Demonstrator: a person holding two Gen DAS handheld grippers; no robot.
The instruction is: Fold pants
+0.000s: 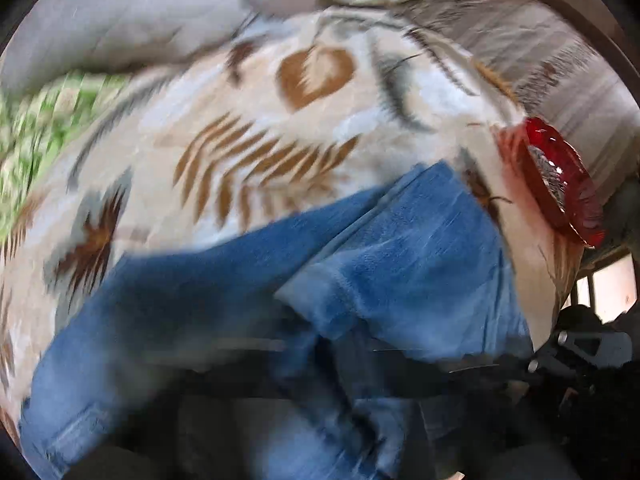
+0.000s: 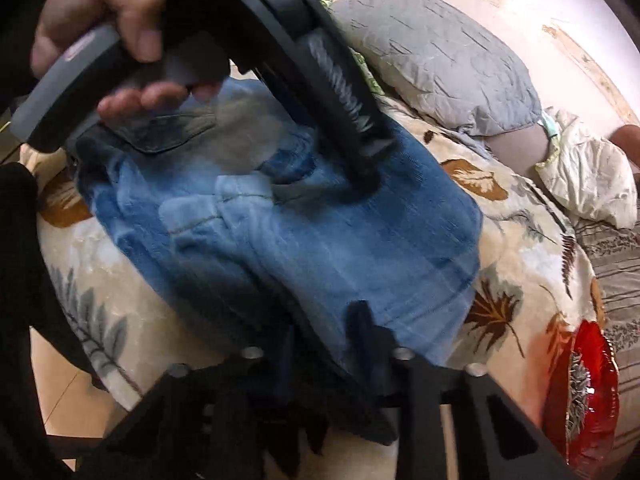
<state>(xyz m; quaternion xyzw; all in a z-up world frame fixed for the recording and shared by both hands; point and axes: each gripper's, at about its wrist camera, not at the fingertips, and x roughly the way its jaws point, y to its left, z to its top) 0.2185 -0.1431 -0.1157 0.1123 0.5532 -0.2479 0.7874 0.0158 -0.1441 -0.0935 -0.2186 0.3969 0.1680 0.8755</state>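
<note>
While both tools sit low on the jeans (image 2: 304, 232), a fold is being started. Jeans lie bunched mid-bed on the leaf-print blanket (image 2: 520, 216), red packet (image 2: 588, 392) at the right edge. Left gripper (image 2: 362, 184), seen from the right camera, is pinched narrow on denim at the far side; right gripper (image 2: 360, 320) narrow on the near hem. Next move, by my judgement: lift both pinches together and carry the cloth over, keeping edges aligned.

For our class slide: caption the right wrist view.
Both tongs, left and right, pinch blue jeans on a leaf-print blanket.
</note>
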